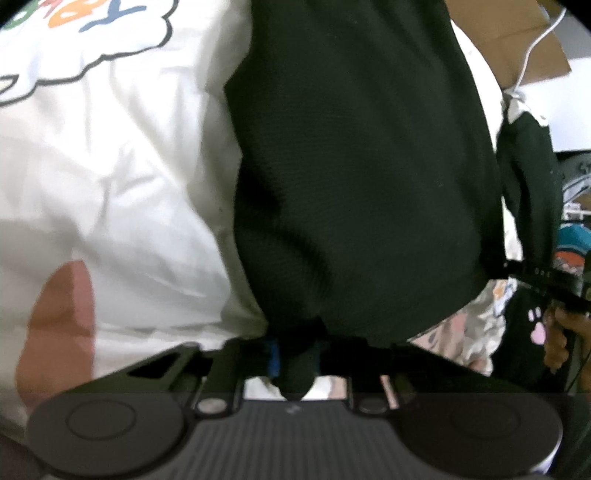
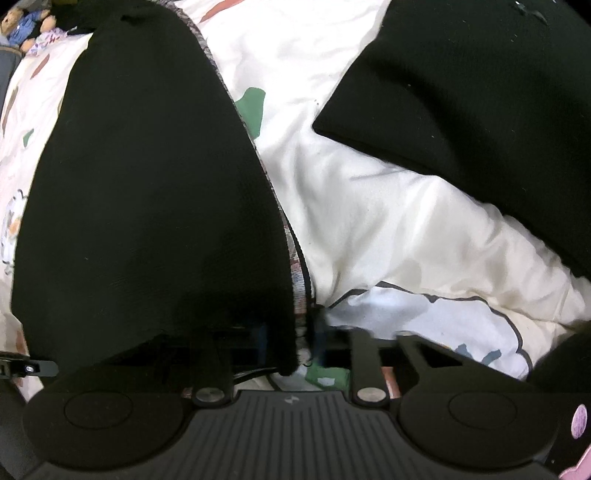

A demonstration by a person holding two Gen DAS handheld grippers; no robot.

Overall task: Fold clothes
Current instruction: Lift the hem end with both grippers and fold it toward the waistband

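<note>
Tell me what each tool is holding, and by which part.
Both grip the black knitted garment: left tool a bunched fold, right tool its patterned edge.

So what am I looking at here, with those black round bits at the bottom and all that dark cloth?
No robot: a person holds a two-finger clamp in each hand, each with a camera looking along its fingers. The black round parts are the clamp bodies. One picture comes from the left gripper, the other from the right gripper. Both are shut on an edge of the same dark garment, pinched between the fingers. Underneath lies a white bedsheet with cartoon prints. A second dark cloth lies farther off in the right view, and a small teddy bear sits far back.
</note>
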